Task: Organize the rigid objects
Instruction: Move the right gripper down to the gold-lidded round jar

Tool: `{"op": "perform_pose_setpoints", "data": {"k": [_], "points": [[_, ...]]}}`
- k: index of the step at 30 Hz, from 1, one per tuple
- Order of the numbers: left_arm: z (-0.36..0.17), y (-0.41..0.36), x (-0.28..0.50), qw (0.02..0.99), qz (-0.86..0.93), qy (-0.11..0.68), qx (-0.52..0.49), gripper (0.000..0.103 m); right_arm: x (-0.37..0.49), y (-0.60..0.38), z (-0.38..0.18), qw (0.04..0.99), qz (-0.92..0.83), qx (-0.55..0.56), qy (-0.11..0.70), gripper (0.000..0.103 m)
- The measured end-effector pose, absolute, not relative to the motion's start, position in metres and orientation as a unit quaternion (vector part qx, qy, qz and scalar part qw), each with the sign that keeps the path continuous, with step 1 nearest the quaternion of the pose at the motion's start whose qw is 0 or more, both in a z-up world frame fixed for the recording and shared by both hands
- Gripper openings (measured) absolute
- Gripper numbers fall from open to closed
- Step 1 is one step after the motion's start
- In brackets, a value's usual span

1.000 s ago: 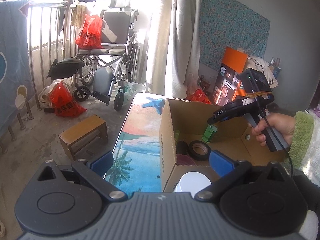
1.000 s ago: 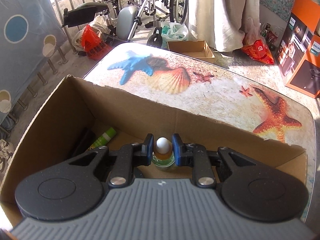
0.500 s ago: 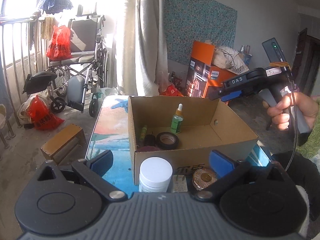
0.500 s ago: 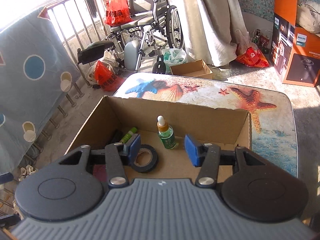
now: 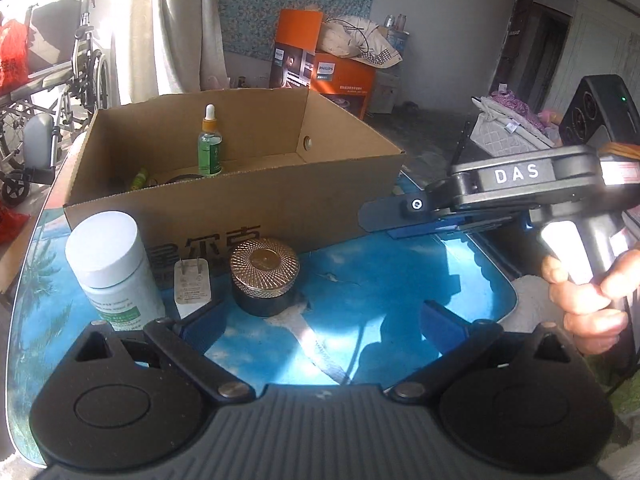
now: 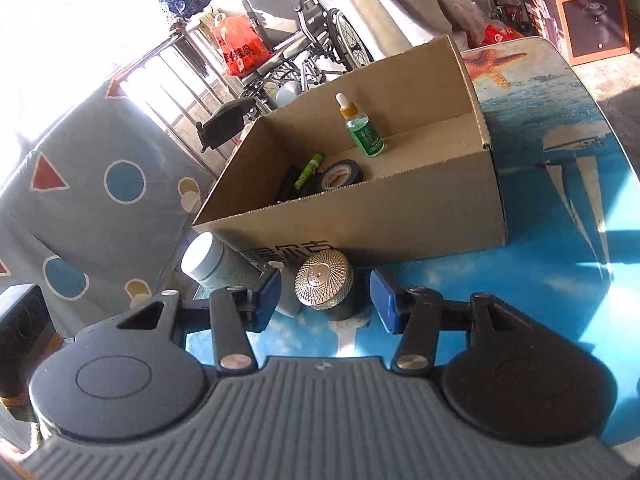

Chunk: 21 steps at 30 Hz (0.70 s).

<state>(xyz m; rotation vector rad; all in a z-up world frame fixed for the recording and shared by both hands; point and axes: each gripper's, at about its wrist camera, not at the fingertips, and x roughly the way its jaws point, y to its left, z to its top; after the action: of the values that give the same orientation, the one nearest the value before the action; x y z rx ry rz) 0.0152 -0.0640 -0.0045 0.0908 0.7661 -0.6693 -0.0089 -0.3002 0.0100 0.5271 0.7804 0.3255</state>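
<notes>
Only right view shows tape roll in box; both claws spread, empty.

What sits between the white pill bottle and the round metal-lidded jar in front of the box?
A white plug adapter stands between the pill bottle and the jar, seen clearly in the left wrist view.

Your left wrist camera sits low and close over the near table edge, angled down and facing the cardboard box front-on. Your right wrist camera looks from nearer the right, tilted, down along its fingers at the box corner. Both views share the box, the dropper bottle, the white jar and the metal-lidded jar.
</notes>
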Motion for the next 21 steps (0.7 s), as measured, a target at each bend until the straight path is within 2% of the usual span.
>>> {"op": "perform_pose_setpoints", "data": {"k": [7,21], "points": [[-0.035,-0.089,0.034,0.882,-0.282,0.368,0.083,0.102,0.029,-0.276,-0.030,0.860,0.173,0.273,0.396,0.037],[-0.053,-0.110,0.060,0.877,-0.272,0.374,0.130,0.102,0.092,-0.254,-0.051,0.848,0.206,0.240,0.425,0.036]]}}
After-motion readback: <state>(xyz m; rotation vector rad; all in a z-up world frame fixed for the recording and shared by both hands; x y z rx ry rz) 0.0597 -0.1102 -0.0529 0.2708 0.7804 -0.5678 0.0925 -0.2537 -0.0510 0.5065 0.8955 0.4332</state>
